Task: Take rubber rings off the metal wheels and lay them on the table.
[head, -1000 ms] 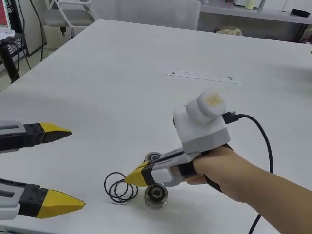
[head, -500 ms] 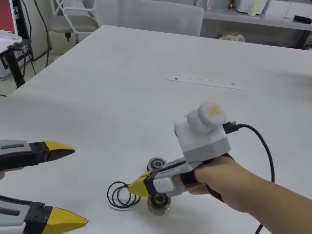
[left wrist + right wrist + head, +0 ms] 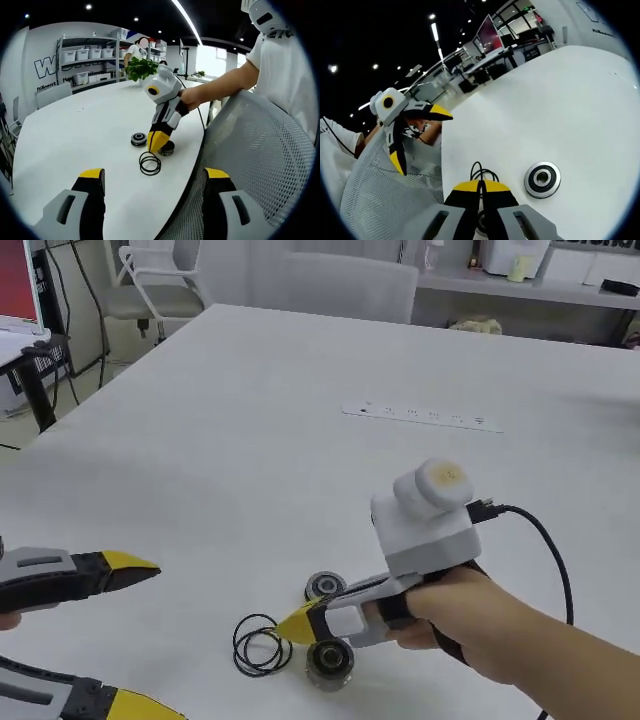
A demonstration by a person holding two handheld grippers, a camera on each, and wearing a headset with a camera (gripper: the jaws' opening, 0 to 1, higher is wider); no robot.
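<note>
Head view, table [image 3: 250, 410]: white, and it carries all the task's things near the front edge.
Head view, right tongs [image 3: 285, 625]: held in a hand [image 3: 470, 615] that reaches in from the right; the yellow tips are pressed together and point left, over the right edge of the rubber rings.
Head view, rubber rings [image 3: 258, 645]: a small heap of thin black loops lying flat on the table, left of the two wheels.
Head view, near wheel [image 3: 329, 662]: on the table just beside the rings, partly under the right tongs.
Head view, far wheel [image 3: 323, 586]: on the table just behind the right tongs, apart from the rings.
Head view, left tongs [image 3: 165, 640]: at the left edge, jaws spread wide with nothing between them, well apart from the rings.
Head view, power strip [image 3: 420, 417]: flat on the far part of the table.
Left gripper view, left tongs [image 3: 152, 182]: both yellow tips rise from the bottom, released and wide apart.
Left gripper view, rubber rings [image 3: 150, 163]: on the table near its edge, right at the tip of the right tongs [image 3: 155, 146].
Left gripper view, far wheel [image 3: 138, 139]: left of that tip; the near wheel [image 3: 167, 149] is half hidden behind it.
Right gripper view, right tongs [image 3: 480, 187]: tips clenched; whether a ring is pinched between them I cannot tell.
Right gripper view, rubber rings [image 3: 483, 174]: black loops just beyond the tips.
Right gripper view, far wheel [image 3: 542, 179]: lying flat to the right, with a dark outer band.
Right gripper view, left tongs [image 3: 420, 137]: on the left, jaws wide apart.
</note>
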